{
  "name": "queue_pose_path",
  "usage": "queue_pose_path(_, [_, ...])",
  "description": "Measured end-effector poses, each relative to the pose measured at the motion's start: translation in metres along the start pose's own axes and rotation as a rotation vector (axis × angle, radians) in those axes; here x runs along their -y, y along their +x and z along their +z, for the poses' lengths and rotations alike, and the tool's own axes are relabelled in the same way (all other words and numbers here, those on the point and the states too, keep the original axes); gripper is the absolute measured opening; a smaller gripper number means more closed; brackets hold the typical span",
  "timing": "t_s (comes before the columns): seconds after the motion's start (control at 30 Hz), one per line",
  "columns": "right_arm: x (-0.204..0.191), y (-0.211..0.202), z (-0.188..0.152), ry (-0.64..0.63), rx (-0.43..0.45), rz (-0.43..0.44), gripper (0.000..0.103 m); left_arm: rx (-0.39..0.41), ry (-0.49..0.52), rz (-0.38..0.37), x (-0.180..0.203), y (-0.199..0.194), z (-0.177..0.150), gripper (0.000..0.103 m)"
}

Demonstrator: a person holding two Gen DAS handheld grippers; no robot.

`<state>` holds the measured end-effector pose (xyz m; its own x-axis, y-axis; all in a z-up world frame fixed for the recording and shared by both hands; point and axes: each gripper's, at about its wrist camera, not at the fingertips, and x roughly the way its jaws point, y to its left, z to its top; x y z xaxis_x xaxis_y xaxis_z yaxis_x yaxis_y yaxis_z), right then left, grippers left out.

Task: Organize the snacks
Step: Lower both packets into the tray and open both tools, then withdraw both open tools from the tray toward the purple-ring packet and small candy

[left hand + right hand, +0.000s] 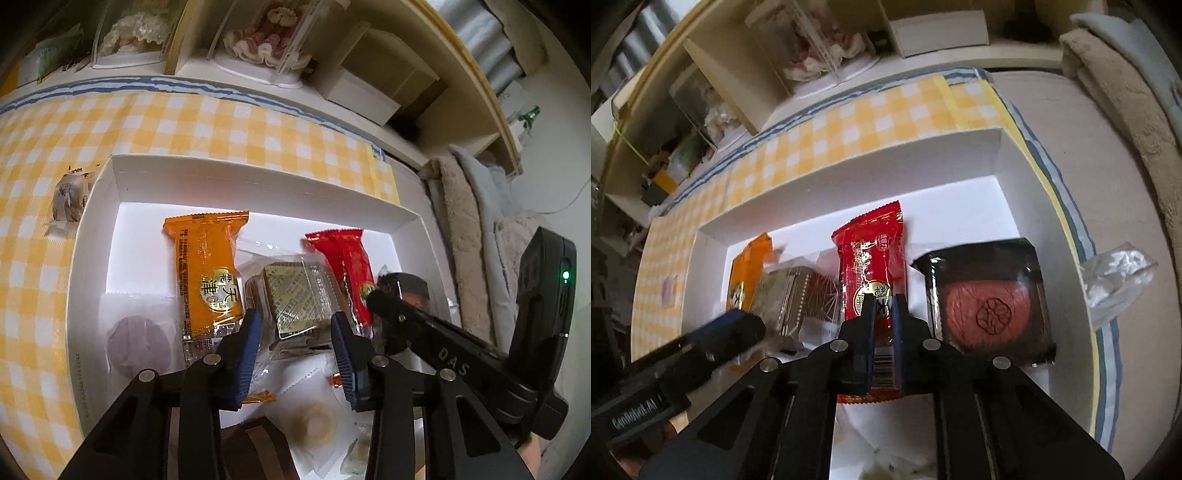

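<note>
Right gripper (882, 314) pinching the red snack packet (873, 266) near its barcode end, blue pads (897, 332) pressed against both faces of the wrapper; packet lying lengthwise in the white box (849, 166), between the clear-wrapped gold-tray pastry (790, 295) and the black-tray red pastry (986, 295)

Black-tray red pastry sitting against the right wall of the box, near the right edge of the yellow checked cloth (849, 110)

Left gripper (295, 332) bracketing the near end of the gold-tray pastry (295, 295), blue pads (247, 354) on either side of its clear wrapper; cannot tell whether pressing on it

Orange snack packet (208, 269) lying just left of that pastry, lengthwise, toward the far wall of the box (258, 177); purple round pastry (138, 343) resting near the left wall

Small wrapped sweet (70, 199) lying on the cloth outside the left wall of the box

Crumpled clear wrapper (1115, 269) lying beyond the right edge of the cloth
</note>
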<state>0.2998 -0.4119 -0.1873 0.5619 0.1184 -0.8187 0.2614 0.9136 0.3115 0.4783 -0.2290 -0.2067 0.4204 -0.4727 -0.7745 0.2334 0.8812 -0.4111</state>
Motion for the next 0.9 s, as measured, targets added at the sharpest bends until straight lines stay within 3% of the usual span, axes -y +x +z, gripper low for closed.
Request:
queue_pose_path(0.2, [0.0, 0.0, 0.007, 0.022, 0.022, -0.008, 0.009, 0.007, 0.003, 0.009, 0.001, -0.003, 0.001, 0.037])
queue_pose_path(0.4, [-0.004, -0.029, 0.005, -0.004, 0.066, -0.012, 0.009, 0.024, 0.026, 0.018, 0.005, -0.012, 0.0, 0.037])
queue_pose_path(0.67, [-0.011, -0.06, -0.006, -0.038, 0.095, -0.084, 0.013, 0.04, 0.046, 0.044, 0.007, -0.033, -0.007, 0.039])
queue_pose_path(0.77, [-0.014, -0.066, -0.01, -0.053, 0.089, -0.114, 0.03, 0.047, 0.052, 0.055, 0.005, -0.044, -0.01, 0.044])
queue_pose_path(0.83, [-0.017, -0.071, -0.013, -0.072, 0.099, -0.132, 0.047, 0.056, 0.058, 0.064, 0.005, -0.053, -0.012, 0.053])
queue_pose_path(0.9, [-0.022, -0.079, -0.015, -0.081, 0.114, -0.143, 0.05, 0.065, 0.065, 0.075, 0.004, -0.062, -0.014, 0.059])
